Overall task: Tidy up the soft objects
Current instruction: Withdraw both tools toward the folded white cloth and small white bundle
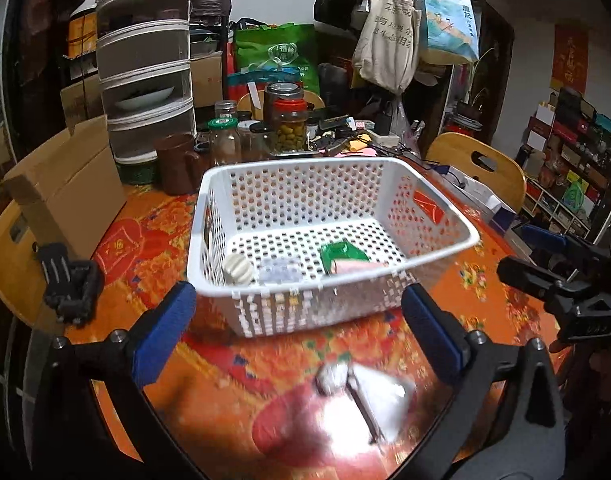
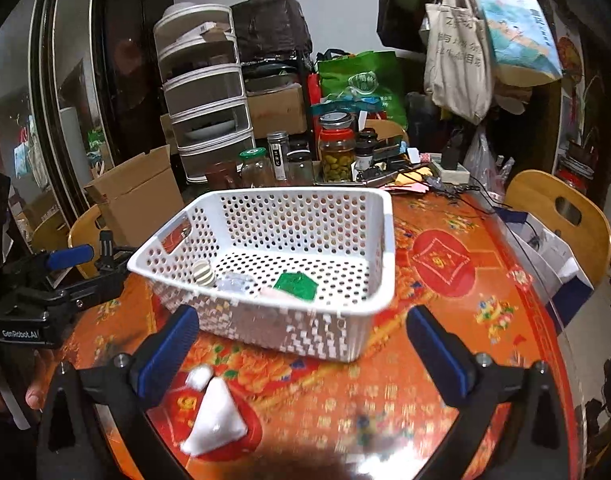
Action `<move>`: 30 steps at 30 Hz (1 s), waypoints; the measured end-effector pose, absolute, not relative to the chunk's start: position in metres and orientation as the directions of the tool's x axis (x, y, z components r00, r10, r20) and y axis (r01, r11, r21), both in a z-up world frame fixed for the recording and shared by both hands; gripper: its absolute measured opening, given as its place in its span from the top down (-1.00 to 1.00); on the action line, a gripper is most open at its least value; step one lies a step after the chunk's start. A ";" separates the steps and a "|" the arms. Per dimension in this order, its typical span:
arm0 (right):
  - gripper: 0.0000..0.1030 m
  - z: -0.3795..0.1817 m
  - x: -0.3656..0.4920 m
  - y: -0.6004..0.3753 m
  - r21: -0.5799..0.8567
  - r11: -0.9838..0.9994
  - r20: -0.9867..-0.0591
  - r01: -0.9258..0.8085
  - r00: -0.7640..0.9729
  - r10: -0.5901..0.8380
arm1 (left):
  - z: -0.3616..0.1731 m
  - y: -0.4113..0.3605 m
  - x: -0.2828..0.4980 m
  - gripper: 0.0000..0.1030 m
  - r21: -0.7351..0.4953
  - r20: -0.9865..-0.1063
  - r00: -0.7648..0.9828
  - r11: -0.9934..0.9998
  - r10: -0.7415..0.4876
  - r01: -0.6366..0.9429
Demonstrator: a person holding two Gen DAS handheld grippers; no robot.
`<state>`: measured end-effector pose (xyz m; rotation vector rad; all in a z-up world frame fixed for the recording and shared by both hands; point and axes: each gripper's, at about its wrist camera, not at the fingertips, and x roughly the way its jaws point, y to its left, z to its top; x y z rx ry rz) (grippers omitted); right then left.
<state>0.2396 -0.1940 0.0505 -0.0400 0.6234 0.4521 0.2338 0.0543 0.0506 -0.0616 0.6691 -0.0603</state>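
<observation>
A white basket (image 1: pixel 333 240) stands on the orange patterned tabletop (image 2: pixel 437 380) as the collecting place, and it already holds a striped cream ball (image 1: pixel 237 270), a clear crinkly packet (image 1: pixel 279 270), a green packet (image 1: pixel 341 254) and something pink (image 1: pixel 357 267); I take these as soft things already sorted.

One piece is left outside: a white pyramid-shaped pouch (image 2: pixel 215 416) with a small white pompom (image 2: pixel 198 376) at its tip, lying on the tabletop just in front of the basket's near wall.

Both tools are spread wide and pinch nothing. The left tool (image 1: pixel 299 334) hangs over the pouch, which lies low between its blue pads, blurred in that view. The right tool (image 2: pixel 301 354) points at the basket, with the pouch just beside its left pad rather than centred. The left one looks better placed to pick it up.
</observation>
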 end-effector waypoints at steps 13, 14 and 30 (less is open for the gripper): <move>-1.00 0.002 0.162 -0.203 0.102 0.906 -0.605 -0.410 0.698 0.384 | 0.005 0.036 0.178 -0.99 -0.074 -0.630 0.773 0.997 -0.070 0.030; -1.00 -0.004 0.159 -0.201 0.106 0.903 -0.614 -0.416 0.687 0.389 | -0.003 0.034 0.180 -0.99 -0.069 -0.644 0.762 0.997 -0.066 0.028; -1.00 -0.056 0.156 -0.194 0.212 0.889 -0.676 -0.406 0.596 0.434 | -0.089 0.030 0.232 -0.98 -0.091 -0.756 0.651 0.996 -0.076 0.011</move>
